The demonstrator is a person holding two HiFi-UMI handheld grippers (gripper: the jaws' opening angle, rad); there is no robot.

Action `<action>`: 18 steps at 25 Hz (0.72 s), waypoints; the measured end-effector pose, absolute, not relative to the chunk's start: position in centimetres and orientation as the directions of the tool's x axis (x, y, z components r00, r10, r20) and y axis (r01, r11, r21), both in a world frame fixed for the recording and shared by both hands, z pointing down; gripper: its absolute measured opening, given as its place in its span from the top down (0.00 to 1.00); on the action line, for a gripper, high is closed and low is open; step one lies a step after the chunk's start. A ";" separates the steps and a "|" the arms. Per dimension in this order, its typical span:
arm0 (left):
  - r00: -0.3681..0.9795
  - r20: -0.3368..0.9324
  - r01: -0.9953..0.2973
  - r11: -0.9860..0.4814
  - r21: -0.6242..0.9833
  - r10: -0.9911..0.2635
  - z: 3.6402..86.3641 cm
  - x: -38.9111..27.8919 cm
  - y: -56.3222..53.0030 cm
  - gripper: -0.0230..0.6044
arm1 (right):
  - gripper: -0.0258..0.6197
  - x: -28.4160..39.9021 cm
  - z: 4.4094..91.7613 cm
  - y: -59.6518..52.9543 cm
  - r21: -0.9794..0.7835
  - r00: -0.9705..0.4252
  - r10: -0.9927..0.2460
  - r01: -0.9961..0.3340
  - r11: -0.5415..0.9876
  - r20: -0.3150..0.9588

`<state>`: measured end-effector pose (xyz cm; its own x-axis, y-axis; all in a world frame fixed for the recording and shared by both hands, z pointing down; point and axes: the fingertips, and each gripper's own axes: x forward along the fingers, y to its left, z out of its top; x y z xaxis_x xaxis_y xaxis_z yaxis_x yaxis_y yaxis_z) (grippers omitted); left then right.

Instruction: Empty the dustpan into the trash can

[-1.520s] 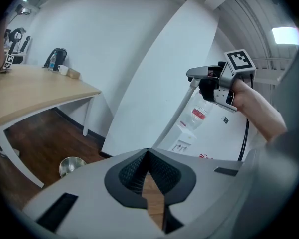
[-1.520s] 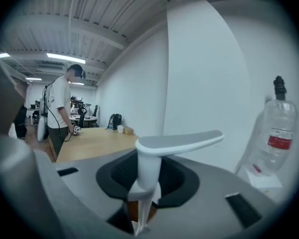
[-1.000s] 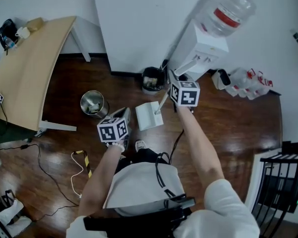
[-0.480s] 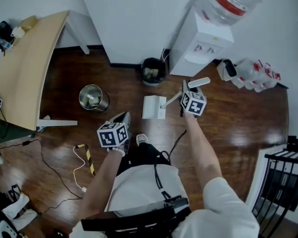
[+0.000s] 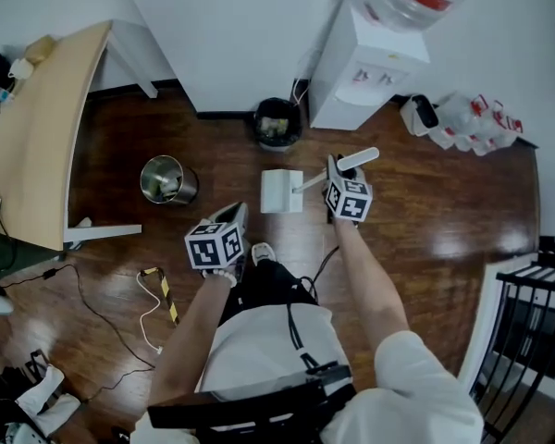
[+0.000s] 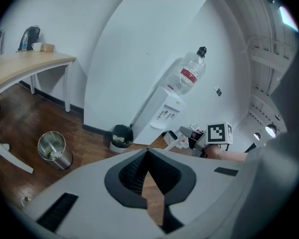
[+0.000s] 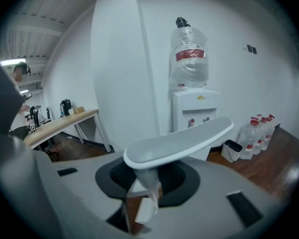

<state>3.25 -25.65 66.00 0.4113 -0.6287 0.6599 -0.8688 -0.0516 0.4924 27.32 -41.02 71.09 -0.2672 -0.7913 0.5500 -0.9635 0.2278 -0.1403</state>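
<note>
The dustpan [image 5: 282, 191] stands on the floor near the trash can [image 5: 277, 123], so the right gripper [image 5: 335, 167], jaws just opening yet pinching its handle [image 7: 179, 143], should probably release only once it's steady; left gripper [image 5: 233, 215] jaws together, empty.

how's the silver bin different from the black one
The silver bin is shiny metal; the black bin is dark. The silver bin stands near the table; the black bin stands beside the dispenser. Both are round, open-topped and hold rubbish.

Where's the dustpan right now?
Head view, centre: the dustpan, held by the right gripper, is just short of the black trash can by the wall.
</note>
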 end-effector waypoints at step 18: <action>0.444 0.676 -0.871 -0.108 0.479 -0.589 66.3 5.9 -26.5 0.97 | 0.76 36.5 73.7 -39.3 -0.243 -0.187 -0.792 -0.969 0.051 0.581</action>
<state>5.89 -26.54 66.26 0.4441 -0.5885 0.6755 -0.8713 -0.1082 0.4786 36.51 -39.25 73.72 -0.1874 -0.7918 0.5813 -0.9686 0.0506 -0.2434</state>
